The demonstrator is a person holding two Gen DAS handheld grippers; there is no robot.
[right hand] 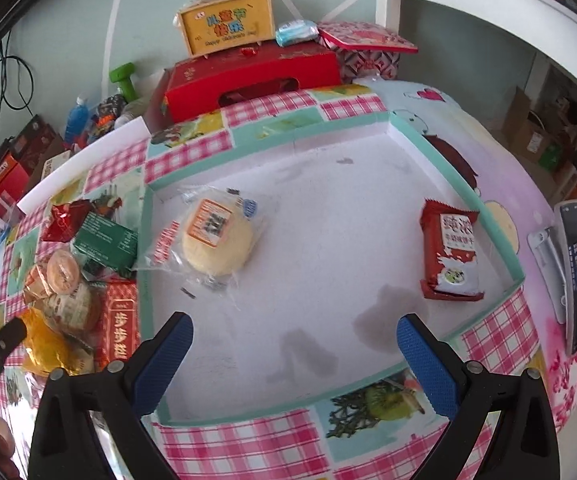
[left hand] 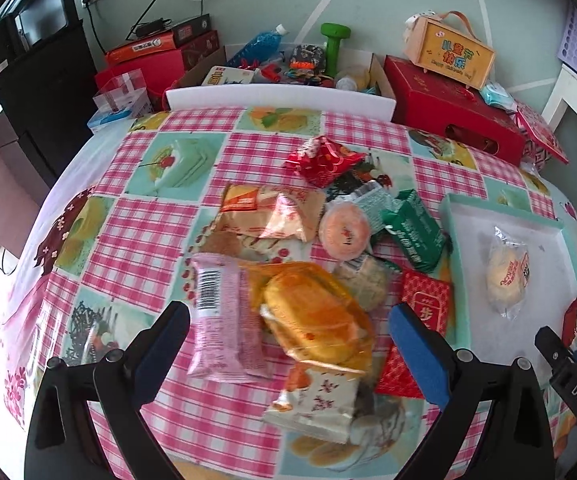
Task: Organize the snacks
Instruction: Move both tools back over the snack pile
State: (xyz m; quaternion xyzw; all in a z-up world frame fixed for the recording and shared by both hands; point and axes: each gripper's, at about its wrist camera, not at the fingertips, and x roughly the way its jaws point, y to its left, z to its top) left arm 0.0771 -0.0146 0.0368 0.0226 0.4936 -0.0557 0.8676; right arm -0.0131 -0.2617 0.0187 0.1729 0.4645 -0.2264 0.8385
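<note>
A pile of wrapped snacks lies on the checked tablecloth. My left gripper is open above a yellow cake pack and a pink wafer pack, holding nothing. A red candy bag, a green pack and a round pink pastry lie farther back. My right gripper is open and empty over a white tray with a teal rim. The tray holds a round pale pastry and a red snack pack. The tray rim also shows in the left wrist view.
A red gift box with a yellow carry box on it stands at the table's back. A cardboard box of oddments sits behind a white foam strip. A phone lies at the right edge.
</note>
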